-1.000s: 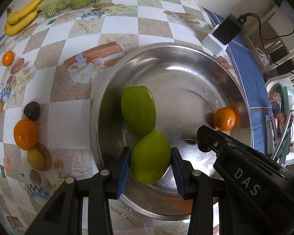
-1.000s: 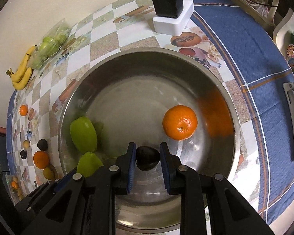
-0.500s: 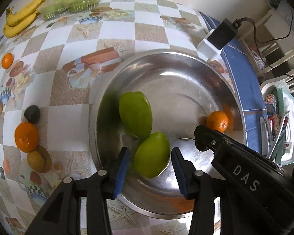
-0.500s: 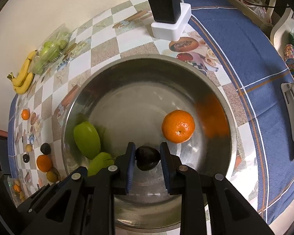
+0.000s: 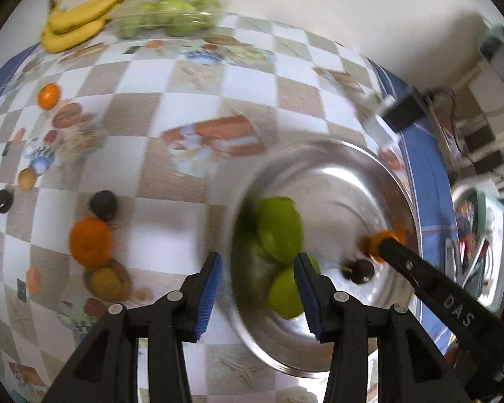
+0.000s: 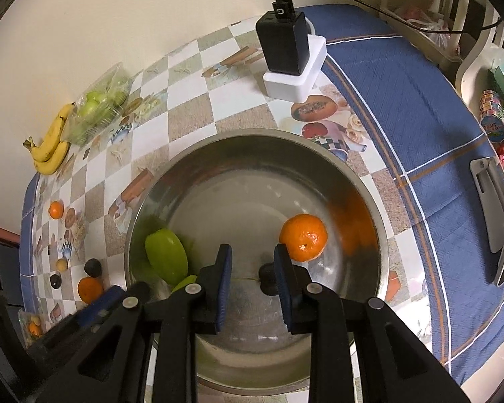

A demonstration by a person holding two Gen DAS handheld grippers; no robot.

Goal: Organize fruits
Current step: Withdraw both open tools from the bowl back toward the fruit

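Note:
A steel bowl [image 6: 322, 154] [image 5: 369, 164] holds two green mangoes [image 5: 279, 228] [image 5: 284, 294] [image 6: 166, 257], an orange [image 6: 304, 236] and a small dark fruit [image 6: 267, 277] [image 5: 361, 271]. My left gripper [image 5: 257, 288] is open and empty above the bowl's left rim, apart from the mangoes. My right gripper [image 6: 252, 277] is open and empty over the bowl; the dark fruit lies by its right finger. On the cloth lie an orange [image 5: 90, 247], a dark fruit [image 5: 104, 203], yellow fruit [image 5: 106, 282], a small orange [image 5: 48, 95] and bananas [image 5: 80, 20].
A clear box of green fruit [image 5: 171, 16] sits beside the bananas at the back. A black charger on a white base [image 6: 290, 53] stands behind the bowl. Small fruits [image 5: 26, 178] lie at far left. A blue cloth [image 6: 403, 100] and clutter lie right.
Both grippers opened: the left let go of the green mango and swung left, the right released the dark fruit into the bowl and drew back.

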